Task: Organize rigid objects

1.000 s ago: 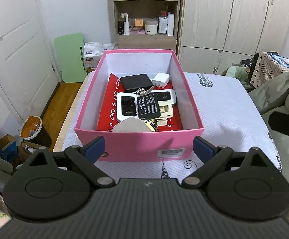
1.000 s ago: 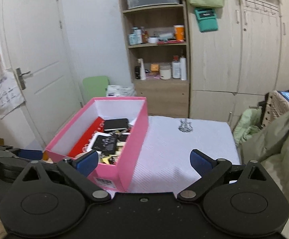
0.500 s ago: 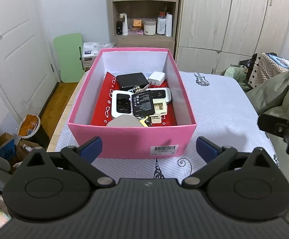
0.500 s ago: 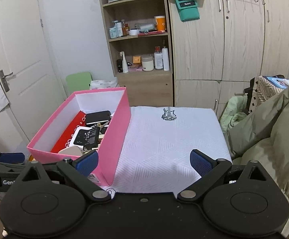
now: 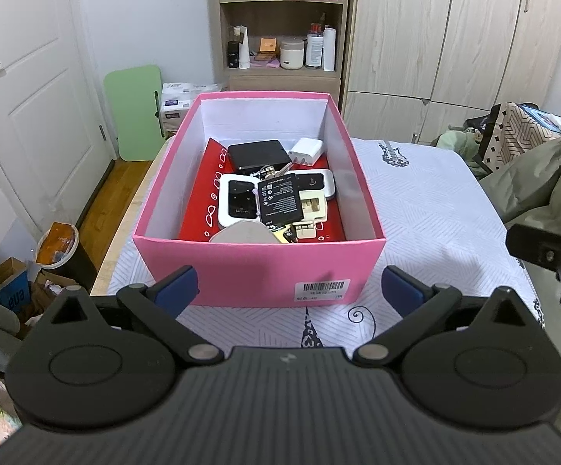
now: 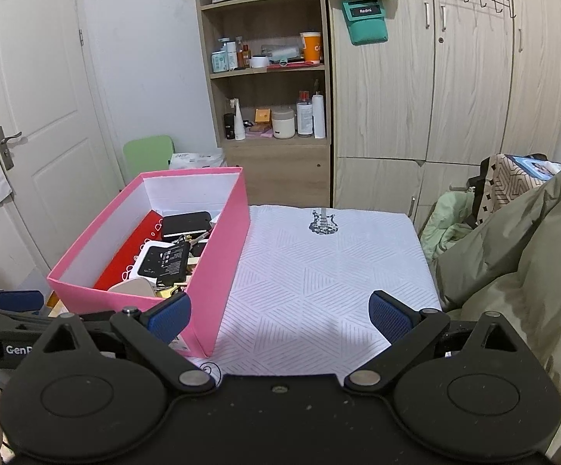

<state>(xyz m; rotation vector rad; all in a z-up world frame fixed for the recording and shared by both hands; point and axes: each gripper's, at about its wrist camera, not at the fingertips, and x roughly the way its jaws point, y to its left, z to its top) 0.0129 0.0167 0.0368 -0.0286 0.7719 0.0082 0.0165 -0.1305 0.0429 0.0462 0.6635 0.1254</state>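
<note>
Pink box [image 5: 259, 275] sits on the white patterned bedspread [image 5: 427, 201], toward its door-side edge; taken as landmark. All the small rigid items in view lie inside the box on a red card liner [image 5: 199, 201]: black flat case [image 5: 256, 154] toward the far wall, white charger plug [image 5: 306, 152] just beside it at the far right corner, white router with dark screen [image 5: 237, 201] mid-box, black battery [image 5: 280, 203] lying partly over the router and over a beige plug [image 5: 313, 207], keys [image 5: 270, 171] between the case and the battery, a beige rounded piece [image 5: 241, 233] against the near wall. Items overlap and touch; no sorted rows. Bedspread right of the box carries no loose object. Left gripper [image 5: 288, 288] hangs before the box's near wall, fingers spread wide, nothing between them. Right gripper [image 6: 280, 314] is right of the box over bare bedspread, likewise wide and carrying nothing. Judgement: the scene fits either items waiting to be taken out and laid in order, or items gathered into the box as the end state; the pictures do not settle which. Any grasp in the box would need a top-lying piece, the battery likely.
</note>
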